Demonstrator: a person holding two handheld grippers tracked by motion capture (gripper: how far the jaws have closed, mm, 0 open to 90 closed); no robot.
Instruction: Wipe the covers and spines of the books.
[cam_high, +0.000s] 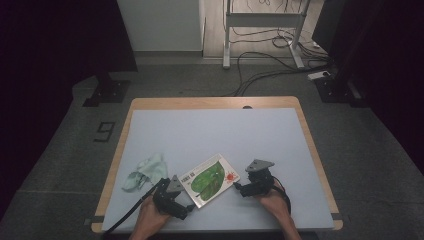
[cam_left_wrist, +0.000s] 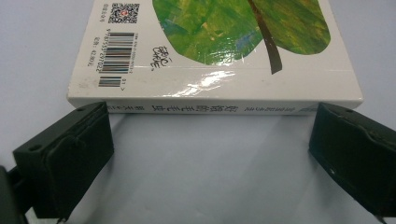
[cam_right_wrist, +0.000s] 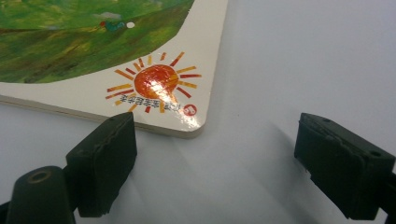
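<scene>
Left gripper (cam_high: 186, 207) wide, empty, jaws level with book (cam_high: 209, 180) spine, apparently not touching. Right gripper (cam_high: 239, 189) also wide, holding nothing, at book's sun-printed corner, 3 o'clock side. Book flat on table (cam_high: 210, 130), near edge, green leaf cover up. Crumpled pale cloth (cam_high: 146, 171) at book's 9 o'clock, apart.

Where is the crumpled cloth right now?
In the high view, the crumpled cloth lies on the table's left side, just left of the picture book, beyond the left tool.
</scene>
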